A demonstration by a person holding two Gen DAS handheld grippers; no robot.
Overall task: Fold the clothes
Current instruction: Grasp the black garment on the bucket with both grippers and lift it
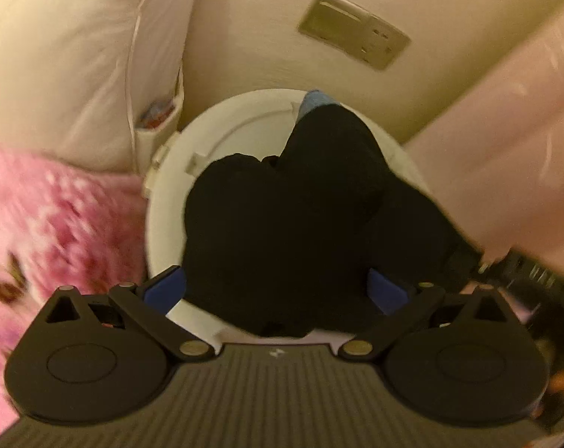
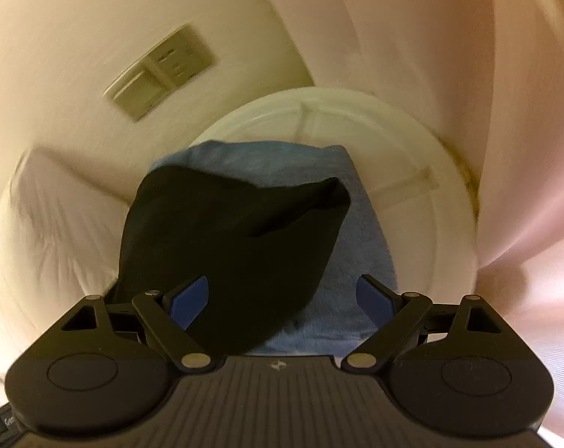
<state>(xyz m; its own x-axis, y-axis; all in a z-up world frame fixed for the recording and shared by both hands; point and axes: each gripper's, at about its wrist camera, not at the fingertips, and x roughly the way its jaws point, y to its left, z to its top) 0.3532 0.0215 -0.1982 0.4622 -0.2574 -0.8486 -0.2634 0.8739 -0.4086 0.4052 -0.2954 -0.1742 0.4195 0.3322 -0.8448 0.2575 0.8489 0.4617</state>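
Observation:
A black garment (image 1: 282,231) lies bunched on a round white table (image 1: 162,231), over a folded blue garment whose corner (image 1: 313,100) shows at the far side. My left gripper (image 1: 278,291) is open, its blue-padded fingers (image 1: 166,291) spread on either side of the black cloth's near edge. In the right wrist view the black garment (image 2: 222,246) lies on top of the folded blue garment (image 2: 356,246) on the white table (image 2: 412,171). My right gripper (image 2: 282,298) is open just above both garments, holding nothing.
A pink floral blanket (image 1: 46,231) lies left of the table, a white pillow (image 1: 69,59) behind it. A wall with a socket plate (image 1: 353,30) stands behind the table. A pink curtain (image 2: 468,74) hangs on the right. White bedding (image 2: 50,224) shows at left.

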